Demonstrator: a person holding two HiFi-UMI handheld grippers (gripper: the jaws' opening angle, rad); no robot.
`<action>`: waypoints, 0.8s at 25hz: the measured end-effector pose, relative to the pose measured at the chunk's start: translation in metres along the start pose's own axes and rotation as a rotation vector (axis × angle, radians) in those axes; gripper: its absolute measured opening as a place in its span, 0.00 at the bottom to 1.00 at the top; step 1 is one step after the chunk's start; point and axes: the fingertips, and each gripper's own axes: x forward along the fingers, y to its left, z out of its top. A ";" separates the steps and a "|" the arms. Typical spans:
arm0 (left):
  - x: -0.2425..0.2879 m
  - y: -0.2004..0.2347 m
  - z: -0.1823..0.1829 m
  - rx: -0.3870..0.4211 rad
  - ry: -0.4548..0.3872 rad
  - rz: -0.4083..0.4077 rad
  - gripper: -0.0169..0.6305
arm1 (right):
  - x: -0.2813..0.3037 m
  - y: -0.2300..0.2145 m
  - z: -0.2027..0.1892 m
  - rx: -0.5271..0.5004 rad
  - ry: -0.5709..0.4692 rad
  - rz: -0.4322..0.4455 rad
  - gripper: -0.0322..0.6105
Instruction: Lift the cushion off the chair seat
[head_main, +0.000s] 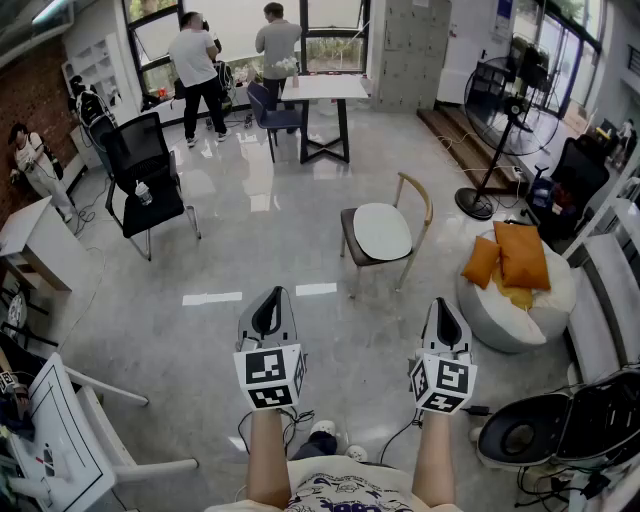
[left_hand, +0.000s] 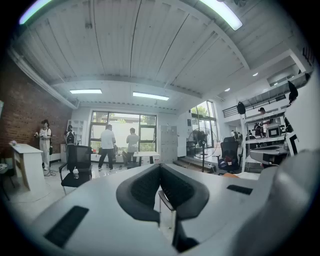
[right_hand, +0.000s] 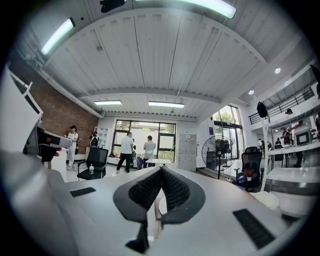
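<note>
Head view | left hand-held gripper (head_main: 272, 297) closed, empty | right hand-held gripper (head_main: 440, 306) closed, empty | cushion (head_main: 383, 231) on chair (head_main: 347, 236)

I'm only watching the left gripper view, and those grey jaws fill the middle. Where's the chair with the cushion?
Observer: The head view shows the wooden chair standing out ahead, with nothing touching it.
Operator: Is the cushion on it?
Observer: Yes, a white cushion lies flat on its seat.
Operator: What's the other gripper doing?
Observer: The right gripper is held level, short of the chair, its jaws shut on nothing.
</note>
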 end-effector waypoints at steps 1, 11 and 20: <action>0.002 -0.001 0.001 0.001 0.000 0.000 0.05 | 0.001 -0.001 0.000 0.001 0.000 0.001 0.07; 0.012 0.009 0.000 -0.006 0.004 -0.003 0.05 | 0.013 0.005 0.001 0.001 0.007 0.002 0.07; 0.034 0.021 -0.008 -0.018 0.015 -0.009 0.05 | 0.033 0.012 -0.004 0.003 0.000 -0.014 0.07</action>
